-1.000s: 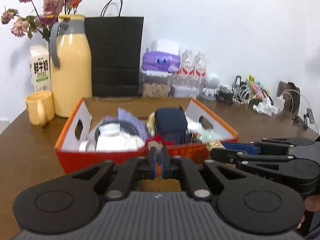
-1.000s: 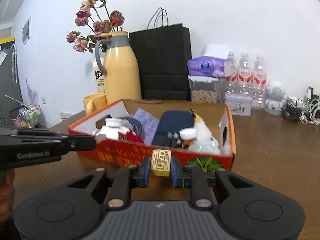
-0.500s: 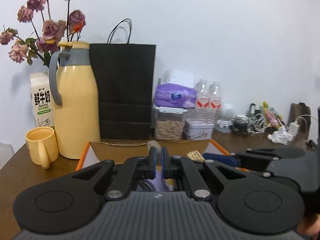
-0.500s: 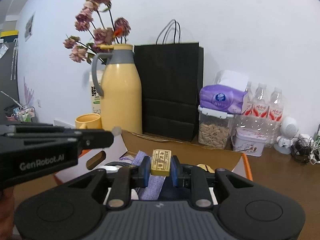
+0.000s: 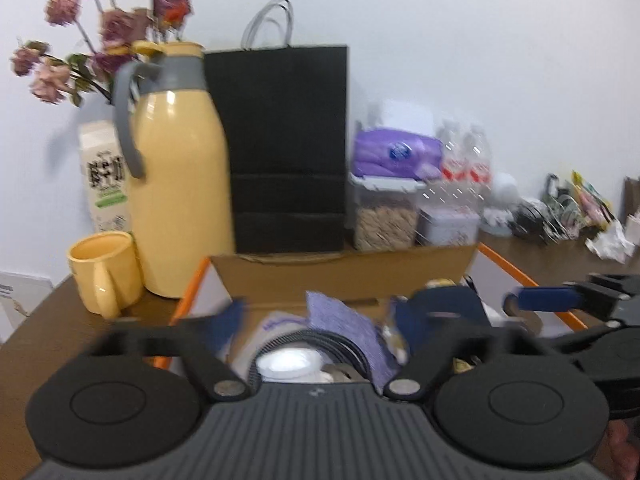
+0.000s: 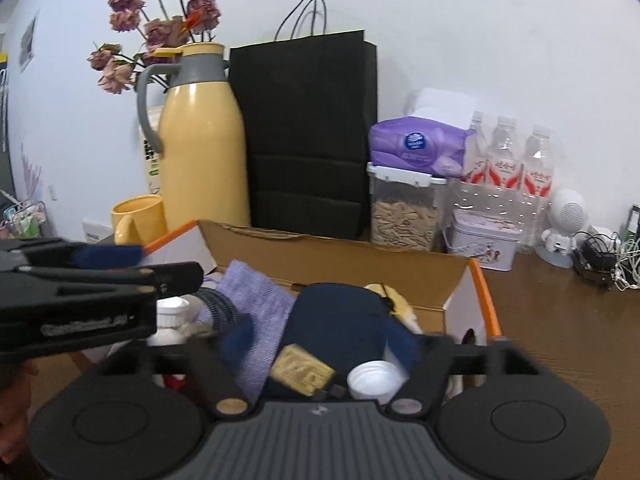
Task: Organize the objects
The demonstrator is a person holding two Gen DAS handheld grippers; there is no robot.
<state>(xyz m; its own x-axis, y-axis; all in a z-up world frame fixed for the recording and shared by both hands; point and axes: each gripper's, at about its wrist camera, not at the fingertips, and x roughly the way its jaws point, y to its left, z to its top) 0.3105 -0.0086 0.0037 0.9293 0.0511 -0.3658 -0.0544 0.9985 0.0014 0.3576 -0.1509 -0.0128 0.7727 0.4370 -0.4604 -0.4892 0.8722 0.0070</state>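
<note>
Both grippers hover over an orange-rimmed cardboard box (image 5: 344, 276). My left gripper (image 5: 316, 322) is open and its jaws are opening, blurred, with nothing between the blue pads. Below it lie a purple cloth (image 5: 340, 320), a black cable coil (image 5: 344, 344) and a white lid (image 5: 288, 362). My right gripper (image 6: 320, 342) is open too, jaws opening. A small gold block (image 6: 302, 370) lies tilted and loose below its pads, against a dark blue pouch (image 6: 336, 320). A white-capped bottle (image 6: 372, 380) sits beside the block. The left gripper (image 6: 160, 266) shows at the left of the right wrist view.
Behind the box stand a yellow jug (image 5: 176, 184), a yellow mug (image 5: 104, 272), a milk carton (image 5: 106, 172), a black paper bag (image 5: 288, 148), a cereal container (image 6: 404, 208), a tin (image 6: 484, 238) and water bottles (image 6: 504, 160). Cables (image 6: 600, 252) lie at the right.
Both grippers moved forward over the box and went from shut to open. The gold block left the right gripper's pads and now lies in the box. A small pale thing at the left tips is gone.
</note>
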